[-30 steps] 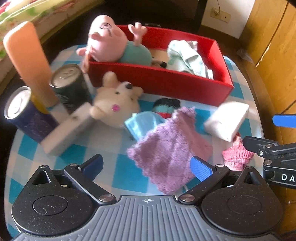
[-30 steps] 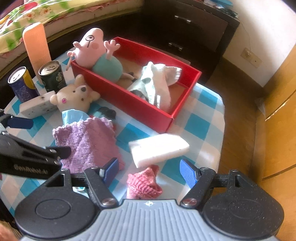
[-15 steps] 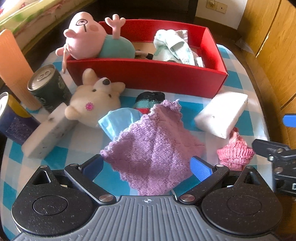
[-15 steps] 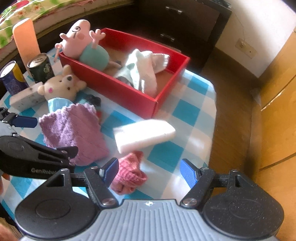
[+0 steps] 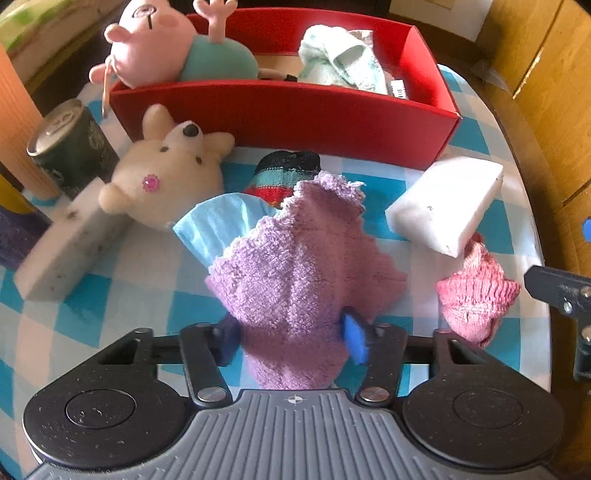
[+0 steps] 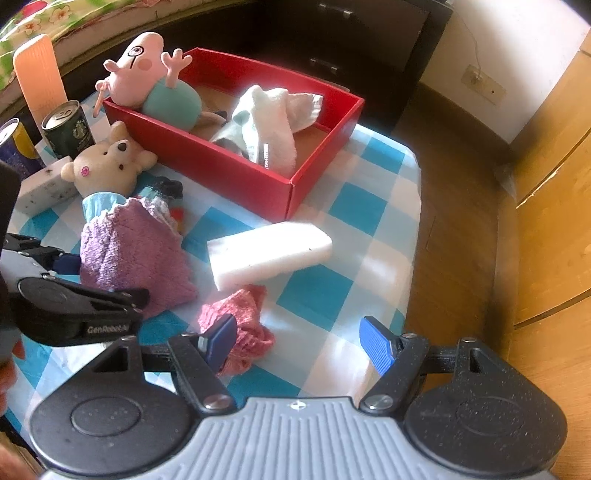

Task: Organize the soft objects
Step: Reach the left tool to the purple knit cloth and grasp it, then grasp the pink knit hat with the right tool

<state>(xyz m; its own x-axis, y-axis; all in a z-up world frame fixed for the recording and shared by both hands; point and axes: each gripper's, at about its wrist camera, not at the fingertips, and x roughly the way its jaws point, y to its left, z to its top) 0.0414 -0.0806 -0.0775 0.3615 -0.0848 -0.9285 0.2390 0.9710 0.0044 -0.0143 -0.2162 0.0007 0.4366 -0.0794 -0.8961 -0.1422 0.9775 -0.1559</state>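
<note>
Blue-and-white checked cloth covers the surface (image 6: 354,206), which stands on a wooden floor (image 6: 458,206) beside wooden cabinet doors (image 6: 554,192) and a dark dresser (image 6: 369,40); a white wall with a socket (image 6: 484,83) rises behind. A flowered bed edge (image 6: 55,14) runs along the far left.

On the surface sits a red box (image 5: 295,118) holding a pink pig plush (image 5: 177,51) and a pale green towel (image 5: 340,59). In front of it lie a cream bear plush (image 5: 173,173), a striped sock (image 5: 284,173), a white sponge (image 5: 447,203), a pink knit piece (image 5: 476,295), another sponge (image 5: 62,247) and a dark can (image 5: 74,147).

A second ago my left claw (image 5: 291,334) stood wide above the purple cloth (image 5: 303,273); its jaws have just been closing, and now the blue pads pinch the cloth's near corner, bunching it up. My right claw (image 6: 299,341) is half-wide as before and grips nothing; its left pad is at the pink knit piece.
</note>
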